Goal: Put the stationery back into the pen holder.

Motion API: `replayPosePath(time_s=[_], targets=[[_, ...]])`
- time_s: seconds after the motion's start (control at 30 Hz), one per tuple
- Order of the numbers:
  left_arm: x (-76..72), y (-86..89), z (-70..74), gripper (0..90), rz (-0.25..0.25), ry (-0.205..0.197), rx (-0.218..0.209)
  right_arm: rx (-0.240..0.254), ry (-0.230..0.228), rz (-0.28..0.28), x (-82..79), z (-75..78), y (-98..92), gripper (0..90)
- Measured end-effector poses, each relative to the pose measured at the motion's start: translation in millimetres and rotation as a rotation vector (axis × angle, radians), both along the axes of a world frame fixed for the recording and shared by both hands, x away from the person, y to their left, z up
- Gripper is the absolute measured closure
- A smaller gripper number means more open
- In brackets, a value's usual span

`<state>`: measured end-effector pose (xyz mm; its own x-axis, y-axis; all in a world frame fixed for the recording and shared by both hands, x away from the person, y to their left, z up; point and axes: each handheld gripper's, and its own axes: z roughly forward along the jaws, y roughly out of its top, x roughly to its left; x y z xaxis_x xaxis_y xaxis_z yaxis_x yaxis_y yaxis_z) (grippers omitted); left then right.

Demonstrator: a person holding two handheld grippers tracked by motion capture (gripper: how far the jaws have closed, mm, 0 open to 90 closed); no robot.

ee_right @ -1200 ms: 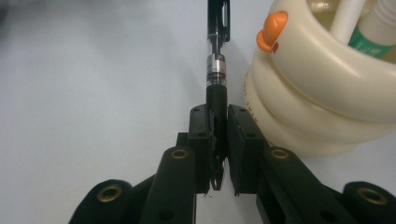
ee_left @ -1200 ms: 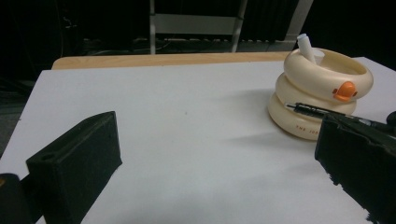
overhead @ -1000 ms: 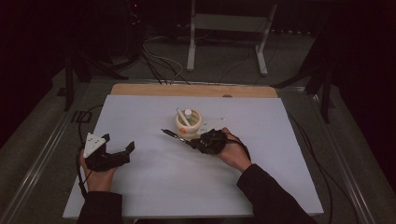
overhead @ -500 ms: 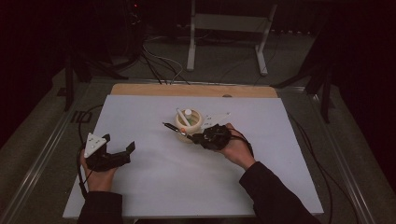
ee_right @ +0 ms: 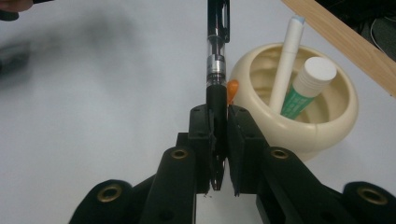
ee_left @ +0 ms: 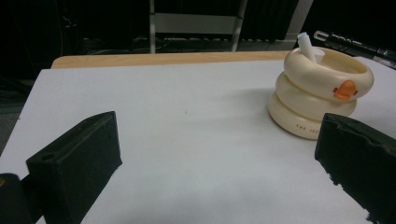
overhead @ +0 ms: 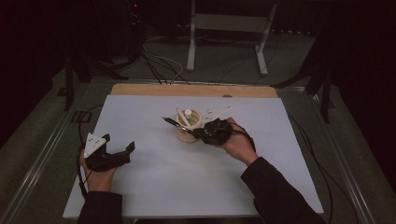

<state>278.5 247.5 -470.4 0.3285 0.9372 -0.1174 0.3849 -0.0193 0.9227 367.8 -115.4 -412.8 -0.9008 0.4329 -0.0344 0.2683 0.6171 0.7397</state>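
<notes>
A cream ring-shaped duck cup stands mid-table. Inside it are a white marker and a green tube with a white cap. My right gripper hovers just right of the cup, shut on a black pen. The pen sticks out leftward past the cup's near rim, above the table. My left gripper rests at the table's left, open with nothing between its jaws, pointing toward the cup.
The white table top has a wooden strip along its far edge. A metal stand and cables are on the floor behind. Free table surface lies between the two grippers.
My right gripper has lifted the pen up off the table, beside the cup. The left gripper has stayed where it was.
</notes>
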Motion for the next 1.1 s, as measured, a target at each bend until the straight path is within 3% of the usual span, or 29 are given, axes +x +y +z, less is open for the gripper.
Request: replayPosePath(time_s=[0.43,1.1], targets=[[-0.1,0.0,0.1,0.7,0.0,-0.001,-0.001,-0.01,-0.009,-0.008,3.6,15.9,1.1,81.4],[0.0,0.0,0.1,0.7,-0.002,0.0,-0.002,-0.015,0.023,-0.089,22.1,32.1,-6.9,81.4]])
